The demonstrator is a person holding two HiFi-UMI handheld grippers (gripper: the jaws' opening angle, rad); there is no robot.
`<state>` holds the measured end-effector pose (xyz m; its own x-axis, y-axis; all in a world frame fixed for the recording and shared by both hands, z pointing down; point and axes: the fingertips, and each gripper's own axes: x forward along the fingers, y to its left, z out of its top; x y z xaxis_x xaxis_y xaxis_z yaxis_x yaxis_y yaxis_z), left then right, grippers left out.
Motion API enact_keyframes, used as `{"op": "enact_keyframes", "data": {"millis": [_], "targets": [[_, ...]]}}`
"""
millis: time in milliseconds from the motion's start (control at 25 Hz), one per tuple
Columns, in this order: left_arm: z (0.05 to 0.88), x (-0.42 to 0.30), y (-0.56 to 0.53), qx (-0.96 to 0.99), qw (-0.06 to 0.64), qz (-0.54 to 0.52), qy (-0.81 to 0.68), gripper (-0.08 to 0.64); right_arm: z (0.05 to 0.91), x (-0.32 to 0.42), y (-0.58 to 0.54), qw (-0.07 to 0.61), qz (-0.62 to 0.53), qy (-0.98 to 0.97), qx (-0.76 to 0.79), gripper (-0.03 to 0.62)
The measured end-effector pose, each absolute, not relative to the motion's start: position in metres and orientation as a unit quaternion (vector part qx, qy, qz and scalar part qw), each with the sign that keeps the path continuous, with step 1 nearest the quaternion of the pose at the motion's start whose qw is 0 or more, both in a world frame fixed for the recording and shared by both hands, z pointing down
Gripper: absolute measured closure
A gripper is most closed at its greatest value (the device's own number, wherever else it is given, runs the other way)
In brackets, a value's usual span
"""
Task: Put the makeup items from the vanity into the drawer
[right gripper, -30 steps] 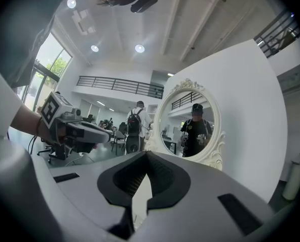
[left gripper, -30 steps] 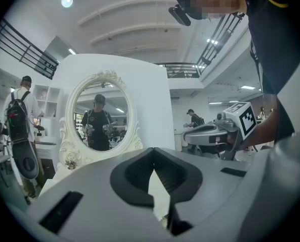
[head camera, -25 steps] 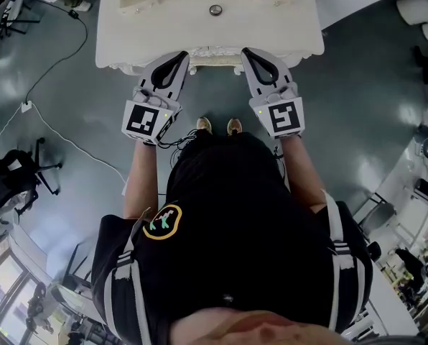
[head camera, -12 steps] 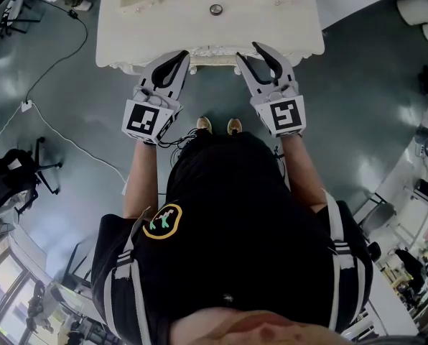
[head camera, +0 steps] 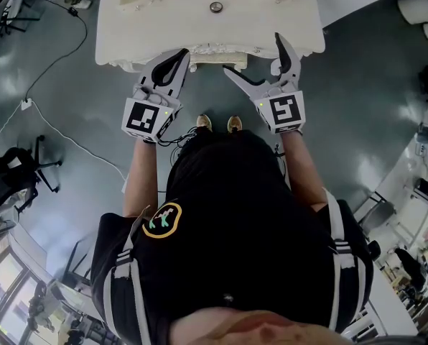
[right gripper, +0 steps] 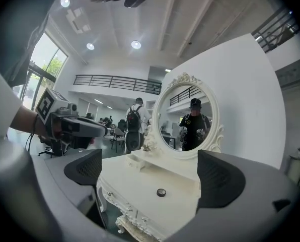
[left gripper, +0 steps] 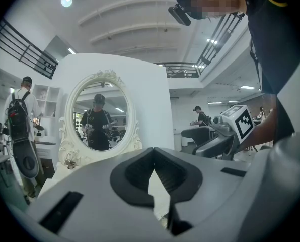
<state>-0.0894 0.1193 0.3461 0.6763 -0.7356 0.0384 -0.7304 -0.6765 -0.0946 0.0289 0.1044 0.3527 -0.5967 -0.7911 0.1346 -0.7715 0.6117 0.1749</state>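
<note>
I'm holding the left gripper (head camera: 178, 57) at about 11 o'clock from my body, just off the front edge of the white vanity (head camera: 149, 27), with its jaws clenched together on nothing. At 12 o'clock a small dark round item (head camera: 215, 8), possibly a makeup pot though it's too small for me to be sure, is sitting alone on the vanity top, apart from both grippers. At 1 o'clock I'm holding the right gripper (head camera: 255, 56) at the vanity's front edge, facing the oval mirror (right gripper: 186, 122), its jaws opening wide with nothing between them.
</note>
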Motion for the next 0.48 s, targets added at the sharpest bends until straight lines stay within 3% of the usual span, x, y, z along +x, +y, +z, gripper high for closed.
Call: {"op": "enact_keyframes", "data": {"millis": [480], "targets": [[0.3455, -0.0884, 0.1204, -0.913, 0.037, -0.037, 0.405, 0.541, 0.3565, 0.0272, 0.1033, 0.106, -0.054, -0.894, 0.433, -0.006]]}}
